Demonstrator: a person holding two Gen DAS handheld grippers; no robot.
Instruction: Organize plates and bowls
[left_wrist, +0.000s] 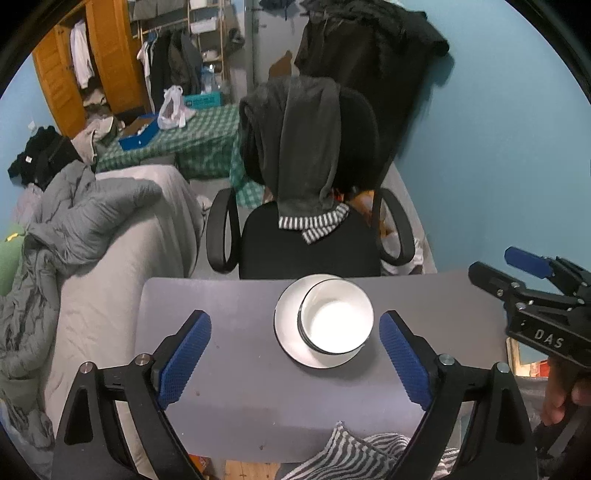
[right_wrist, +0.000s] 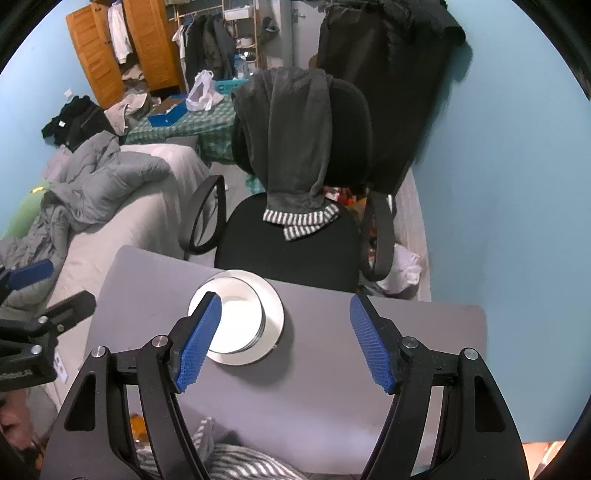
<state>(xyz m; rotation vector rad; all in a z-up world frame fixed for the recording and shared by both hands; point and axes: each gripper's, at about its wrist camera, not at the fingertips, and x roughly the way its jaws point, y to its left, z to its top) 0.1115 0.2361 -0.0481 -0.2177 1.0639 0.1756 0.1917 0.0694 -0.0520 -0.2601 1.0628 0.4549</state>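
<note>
Both grippers held up above the grey table (left_wrist: 236, 325), looking down & fwd across it toward the black office chair (left_wrist: 310, 243) on the far side. Left gripper (left_wrist: 295, 354): jaws spread wide, released, nothing betw. them; blue pads (left_wrist: 184, 358) either side of the view, well above the tabletop. In the left wrist view the white bowl (left_wrist: 336, 319) sits between the two pads but lower down, on the table, not touched. Bowl sits on a white plate (left_wrist: 288, 325) w/ dark rim, off-centre toward the plate's right edge; there seem to be stacked bowls, since several dark rims show at its side, count unclear. The stack is near the far edge of the table, just in front of the chair seat. Right gripper (right_wrist: 286, 339): jaws also wide apart, released, empty; its left pad (right_wrist: 201, 339) overlaps the bowl (right_wrist: 240, 317) in the right wrist view, contact can't be told. Plate (right_wrist: 273, 314) lies left of centre there. Right gripper also shows at the right edge of the left wrist view, tilted, w/ the person's hand (left_wrist: 561, 398) on its grip below. Grey hoodie (left_wrist: 303, 140) draped over the chair back; striped cloth (left_wrist: 354, 454) at the near table edge; bed w/ grey duvet (left_wrist: 74, 221) to the left.
</note>
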